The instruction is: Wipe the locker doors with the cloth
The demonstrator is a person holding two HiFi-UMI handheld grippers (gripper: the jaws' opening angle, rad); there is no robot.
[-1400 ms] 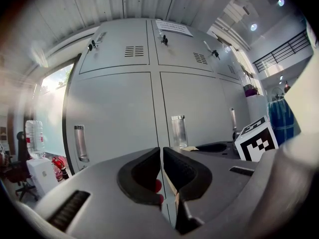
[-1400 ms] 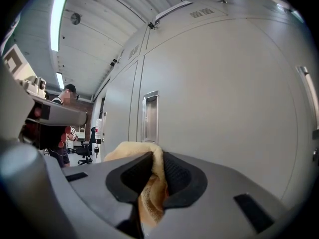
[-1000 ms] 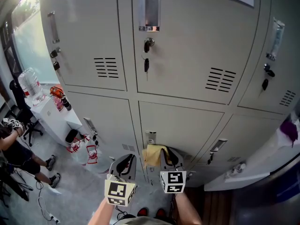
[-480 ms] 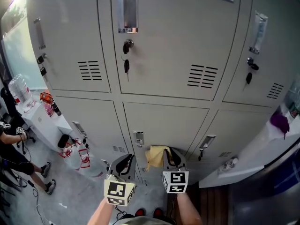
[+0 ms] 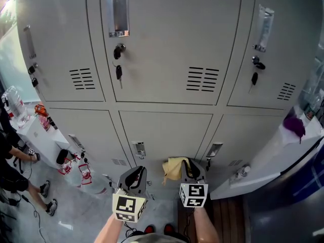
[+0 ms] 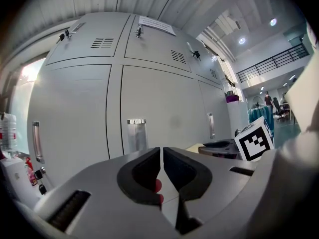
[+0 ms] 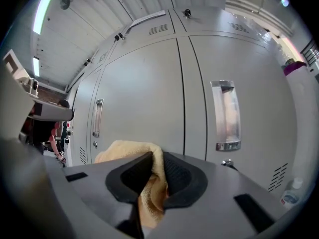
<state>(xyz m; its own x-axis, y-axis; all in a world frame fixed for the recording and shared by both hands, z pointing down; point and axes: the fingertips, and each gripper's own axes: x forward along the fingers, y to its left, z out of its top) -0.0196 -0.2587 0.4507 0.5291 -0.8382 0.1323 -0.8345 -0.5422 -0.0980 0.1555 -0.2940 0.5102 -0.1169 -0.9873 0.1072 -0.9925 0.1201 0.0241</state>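
A wall of grey metal lockers [image 5: 167,44] fills the head view, each door with a handle, key lock and vent slots. My right gripper [image 5: 188,172] is shut on a yellow cloth [image 5: 174,168], held low in front of the bottom middle locker door [image 5: 164,135]; in the right gripper view the cloth [image 7: 149,178] bunches between the jaws, facing a door with a handle [image 7: 224,116]. My left gripper [image 5: 134,177] hangs beside it, shut with nothing in it, its jaws [image 6: 162,171] closed, pointing at the lower doors [image 6: 149,108].
A white side table [image 5: 43,130] with bottles stands at the left, a person's legs [image 5: 20,178] beside it. A white shelf [image 5: 273,161] with a purple object [image 5: 293,125] juts out at the right. Keys hang in the upper locks [image 5: 118,72].
The head view has panned to the right: the lockers slide left in the picture. Both grippers keep their place low in front of the bottom doors, the cloth still held.
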